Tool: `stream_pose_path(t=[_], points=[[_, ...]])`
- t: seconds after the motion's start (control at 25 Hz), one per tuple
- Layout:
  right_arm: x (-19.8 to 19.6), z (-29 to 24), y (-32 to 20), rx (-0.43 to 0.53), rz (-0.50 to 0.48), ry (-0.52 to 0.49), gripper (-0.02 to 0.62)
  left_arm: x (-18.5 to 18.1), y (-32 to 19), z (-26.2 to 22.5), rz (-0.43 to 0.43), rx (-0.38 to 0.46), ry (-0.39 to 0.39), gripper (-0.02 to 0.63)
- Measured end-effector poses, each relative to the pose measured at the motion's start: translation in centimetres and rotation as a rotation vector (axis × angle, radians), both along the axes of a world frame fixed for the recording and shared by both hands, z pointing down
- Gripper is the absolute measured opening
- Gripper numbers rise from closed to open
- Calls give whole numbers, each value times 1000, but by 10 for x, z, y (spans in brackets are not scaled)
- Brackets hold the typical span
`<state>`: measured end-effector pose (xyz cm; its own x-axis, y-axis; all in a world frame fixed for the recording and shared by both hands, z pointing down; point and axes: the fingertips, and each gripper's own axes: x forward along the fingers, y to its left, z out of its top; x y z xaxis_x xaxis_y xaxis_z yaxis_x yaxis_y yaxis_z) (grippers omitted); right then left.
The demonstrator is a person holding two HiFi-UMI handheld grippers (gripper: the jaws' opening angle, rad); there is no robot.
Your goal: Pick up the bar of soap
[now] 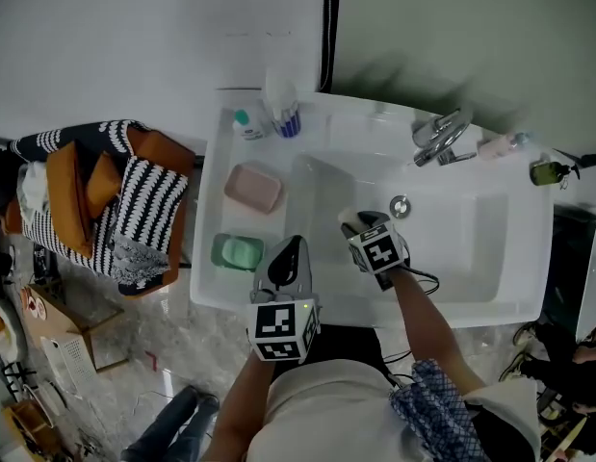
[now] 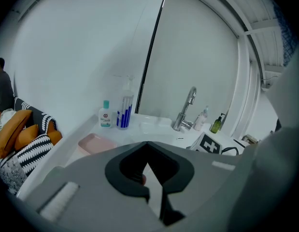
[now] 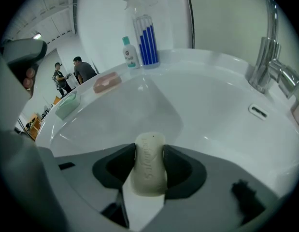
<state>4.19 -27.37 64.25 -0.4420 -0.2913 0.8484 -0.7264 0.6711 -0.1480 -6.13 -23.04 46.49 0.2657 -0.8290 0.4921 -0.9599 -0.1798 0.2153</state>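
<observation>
**Soap gripped over the sink**

The right gripper [image 3: 149, 153] has its jaws pressed on the soap [image 3: 149, 170], which stands on edge above the sink [image 3: 202, 105] basin. The grab looks done, and only lifting clear remains. The left gripper [image 2: 147, 145] hangs near the front rim, jaws seemingly together, with nothing in them. The head view barely shows the soap, while the right gripper view shows it plainly.

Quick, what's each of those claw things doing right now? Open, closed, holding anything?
Left gripper: closed, nothing between its jaws.
Right gripper: closed on the bar of soap, over the sink basin.
</observation>
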Motion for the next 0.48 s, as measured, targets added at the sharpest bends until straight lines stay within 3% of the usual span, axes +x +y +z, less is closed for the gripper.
stream_pose_path(t=[0.48], points=[[9, 45, 18, -99, -13, 34, 170, -1, 5, 8, -20, -24, -35, 5]])
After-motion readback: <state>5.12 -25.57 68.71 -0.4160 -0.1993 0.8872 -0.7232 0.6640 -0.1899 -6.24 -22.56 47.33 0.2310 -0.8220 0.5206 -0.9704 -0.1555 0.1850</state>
